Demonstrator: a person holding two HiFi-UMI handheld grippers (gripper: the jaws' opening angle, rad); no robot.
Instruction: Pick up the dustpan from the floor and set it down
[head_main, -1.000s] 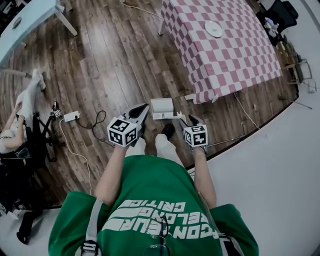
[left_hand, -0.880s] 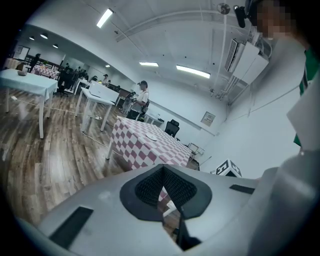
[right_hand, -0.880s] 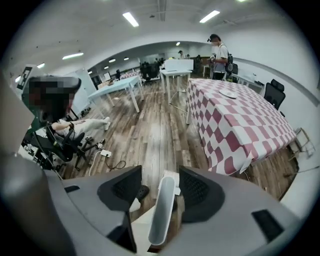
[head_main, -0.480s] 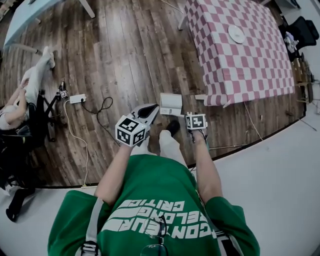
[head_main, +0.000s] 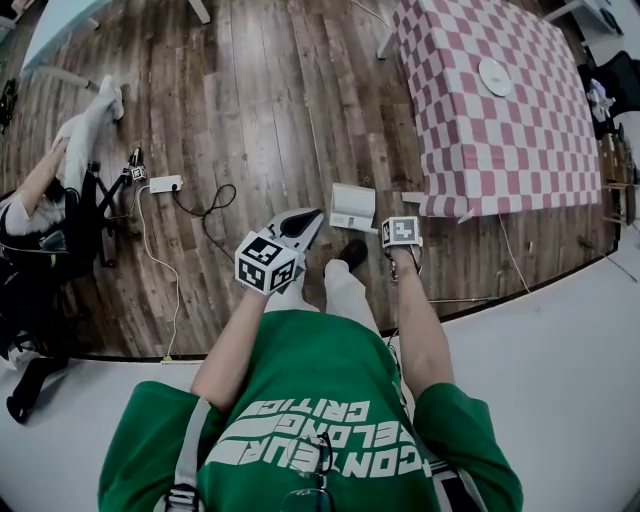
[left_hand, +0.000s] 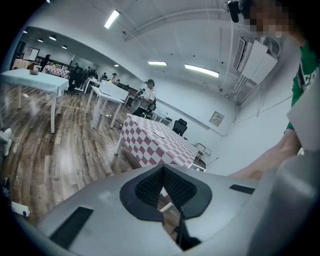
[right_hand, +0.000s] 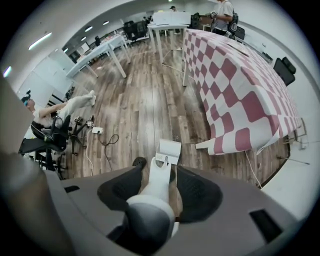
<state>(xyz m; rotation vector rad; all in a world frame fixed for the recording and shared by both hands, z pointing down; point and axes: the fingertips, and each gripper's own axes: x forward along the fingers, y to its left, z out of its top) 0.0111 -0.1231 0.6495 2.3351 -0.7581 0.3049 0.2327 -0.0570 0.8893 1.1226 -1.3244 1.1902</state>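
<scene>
The dustpan (head_main: 353, 207) is white, smooth plastic, a flat box-like scoop that sits on the floor just beside the near corner of the checked table (head_main: 500, 130), on the side away from the pale floor strip. In the right gripper view the scoop (right_hand: 168, 151) shows a small dark mark where its long handle (right_hand: 159, 182) joins; the handle is a flat white bar that rises toward the camera and ends in a rounded grey cap.

The right gripper (right_hand: 159, 169) points down over it, jaws spread wide with the handle standing between the ribbed black pads (no clear press on either side). In the head view only its marker cube (head_main: 401, 232) shows clearly, close to the table's corner.

The left gripper (left_hand: 162, 170) has its grey shells and dark textured pads pressed together at the tips with nothing between them; it is held further from the table (head_main: 305, 220), beside the person's black shoe (head_main: 350, 253).

The table wears a soft pink-and-white checked cloth that hangs over the edges, with a round white plate (head_main: 494, 76) on top. The floor (head_main: 260, 120) is dark, glossy wood planking. Well away from the table lie a white power strip (head_main: 165, 184) and a looping black cable (head_main: 208, 205)
</scene>
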